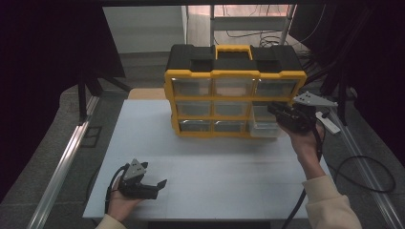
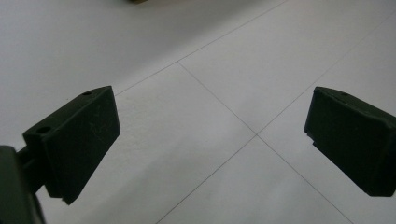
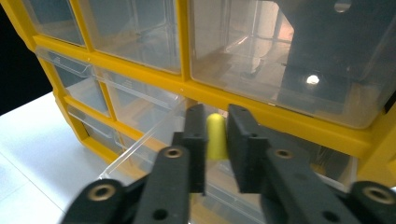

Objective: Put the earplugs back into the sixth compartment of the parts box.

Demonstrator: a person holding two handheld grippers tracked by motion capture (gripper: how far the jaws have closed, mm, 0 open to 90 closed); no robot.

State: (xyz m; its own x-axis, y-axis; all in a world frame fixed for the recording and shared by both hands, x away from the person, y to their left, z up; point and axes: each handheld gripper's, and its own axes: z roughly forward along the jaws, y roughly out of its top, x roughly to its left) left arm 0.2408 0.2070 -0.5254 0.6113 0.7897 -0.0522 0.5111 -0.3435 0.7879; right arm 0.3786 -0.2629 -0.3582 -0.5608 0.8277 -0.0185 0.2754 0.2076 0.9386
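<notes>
A yellow and black organiser cabinet (image 1: 235, 74) with clear drawers stands at the back of the white table (image 1: 215, 162). A clear drawer (image 1: 263, 127) in its right column is pulled out. My right gripper (image 1: 273, 109) hovers over that drawer, pointing at the cabinet front (image 3: 187, 51). In the right gripper view its jaws (image 3: 216, 140) stand a little apart over the open drawer (image 3: 149, 140), and a small rounded yellow piece (image 3: 216, 136) shows in the gap between them. My left gripper (image 1: 160, 186) rests low at the table's front left, open and empty (image 2: 210, 126).
A white power strip (image 1: 328, 122) and cables lie off the table's right edge. Black curtains hang on both sides. A metal rail (image 1: 62, 167) runs along the floor to the left. Bare table surface stretches between the cabinet and the front edge.
</notes>
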